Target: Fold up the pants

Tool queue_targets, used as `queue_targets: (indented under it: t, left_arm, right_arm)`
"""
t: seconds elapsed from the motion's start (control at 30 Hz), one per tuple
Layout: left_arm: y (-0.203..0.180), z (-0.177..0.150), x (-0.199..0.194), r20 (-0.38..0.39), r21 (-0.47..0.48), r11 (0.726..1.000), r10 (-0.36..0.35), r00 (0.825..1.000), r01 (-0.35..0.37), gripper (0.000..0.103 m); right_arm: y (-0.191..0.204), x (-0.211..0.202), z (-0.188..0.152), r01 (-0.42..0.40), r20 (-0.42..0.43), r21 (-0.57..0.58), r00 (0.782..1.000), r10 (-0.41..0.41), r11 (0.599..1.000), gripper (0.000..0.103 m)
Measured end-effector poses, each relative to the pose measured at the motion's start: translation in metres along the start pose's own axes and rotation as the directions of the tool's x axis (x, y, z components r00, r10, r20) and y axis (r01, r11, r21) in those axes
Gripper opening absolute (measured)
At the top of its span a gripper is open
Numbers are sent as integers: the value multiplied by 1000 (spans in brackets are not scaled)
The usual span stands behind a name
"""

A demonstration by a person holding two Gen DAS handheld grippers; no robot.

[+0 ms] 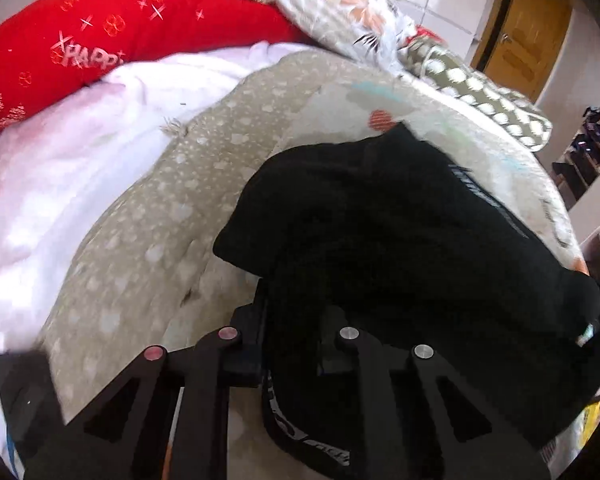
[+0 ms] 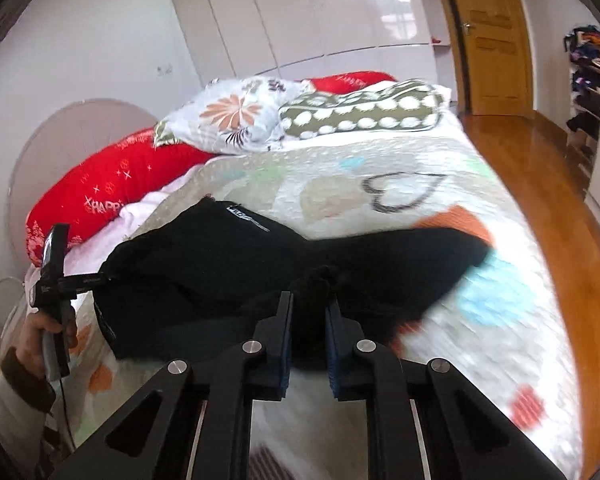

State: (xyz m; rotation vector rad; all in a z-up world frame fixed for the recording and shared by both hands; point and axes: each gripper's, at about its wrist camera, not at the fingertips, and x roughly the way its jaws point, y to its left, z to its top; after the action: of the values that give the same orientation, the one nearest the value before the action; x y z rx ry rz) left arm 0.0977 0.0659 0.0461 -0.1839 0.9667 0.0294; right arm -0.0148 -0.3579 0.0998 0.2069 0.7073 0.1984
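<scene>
— pants (image 2: 228, 264), black, lie bunched on the patterned quilt (image 2: 420, 184) near the near edge of the bed, one leg trailing off to the right.
— and the right gripper (image 2: 309, 312)?
— its fingers (image 2: 281, 332) are pressed close with a fold of the black cloth pinched between the blue pads, at the near middle of the garment.
— the left gripper (image 1: 296, 320)?
— black fabric drapes over its fingers, hiding the tips. from the right wrist view it meets the left end of the pants, apparently gripping the hem, but i cannot tell for sure.
— what sits beyond?
— a red pillow (image 1: 112, 28) at far left, a floral pillow (image 2: 236, 120) and a dotted green pillow (image 2: 364, 114) at the far end, a wooden door (image 2: 496, 40) to the far right.
</scene>
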Motion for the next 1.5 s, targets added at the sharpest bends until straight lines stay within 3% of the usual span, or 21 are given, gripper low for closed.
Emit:
queue_targets:
  t: [0.1, 0.13, 0.23, 0.33, 0.4, 0.47, 0.53, 0.57, 0.7, 0.77, 0.8, 0.83, 0.9, 1.0, 1.07, 1.2, 1.3, 1.33, 1.43, 1.5]
  left_arm:
    - [1, -20, -35, 19, -19, 999, -27, 999, 27, 14]
    - [2, -31, -46, 22, -28, 999, -33, 999, 34, 14]
    - [6, -67, -64, 3, -45, 998, -31, 1000, 31, 14]
    - [6, -96, -62, -17, -58, 998, -4, 1000, 3, 14]
    - [9, -102, -62, -17, -76, 997, 0, 1000, -1, 19]
    - [12, -99, -63, -14, -98, 995, 5, 1000, -7, 28]
    - [13, -96, -66, -5, -96, 995, 26, 1000, -26, 35]
    - [13, -94, -67, 3, -93, 995, 33, 999, -33, 38]
    - [13, -96, -73, 39, -77, 995, 60, 997, -57, 46]
    - [13, -98, -70, 40, -77, 995, 63, 997, -60, 47]
    - [14, -99, -69, 35, -79, 995, 64, 997, -62, 47]
    - [15, -99, -67, 28, -81, 995, 63, 998, -61, 47]
    - [16, -102, -69, 28, -84, 995, 51, 998, -48, 46]
    - [15, -106, -77, 37, -87, 996, 28, 999, -25, 47]
    - [12, -112, -77, 37, -82, 996, 26, 999, -23, 53]
    - [12, -119, -62, 14, -79, 995, 54, 998, -53, 67]
    - [14, -115, -65, 2, -70, 997, 45, 999, -45, 69]
    - [13, -111, -69, 1, -50, 997, 53, 999, -53, 69]
    - [11, -99, -89, 56, -18, 997, 77, 995, -76, 74]
    - [9, -87, -102, 116, -11, 996, 85, 990, -84, 87]
  right_arm:
    - [-22, -35, -17, 9, 8, 39, 1000, -10, 999, 10]
    - [-29, -44, -25, 21, 6, 47, 1000, -21, 999, 3]
    - [-53, -64, -51, 84, -32, 72, 996, -82, 994, 1]
    - [-82, -69, -78, 161, -108, 123, 983, -148, 979, 2]
    - [-97, -72, -85, 166, -144, 180, 980, -141, 970, 8]
    - [-99, -74, -83, 127, -128, 207, 986, -102, 970, 22]
    - [-91, -70, -77, 96, -109, 199, 991, -75, 975, 76]
    - [-86, -65, -75, 70, -99, 198, 994, -51, 978, 81]
    - [-69, -23, -75, 31, -137, 186, 991, -5, 982, 77]
    - [-61, 4, -79, 37, -190, 184, 982, -2, 982, 54]
    - [-57, 8, -80, 47, -193, 157, 981, -16, 986, 29]
    - [-51, 10, -80, 50, -185, 119, 982, -28, 992, 13]
    - [-46, 4, -75, -1, -177, 121, 984, 23, 993, 13]
    - [-44, -28, -68, 3, -116, 77, 993, 6, 997, 13]
    - [-49, -44, -69, 13, -110, 75, 994, -5, 997, 13]
    - [-62, -19, -88, 62, -232, 81, 972, -42, 995, 15]
    - [-61, -12, -90, 79, -250, 53, 966, -63, 995, 24]
    - [-59, -16, -83, 87, -244, 48, 967, -72, 995, 34]
    - [-49, -32, -56, 100, -157, -23, 982, -103, 995, 46]
    - [-40, -33, -37, 85, -132, -60, 987, -92, 995, 48]
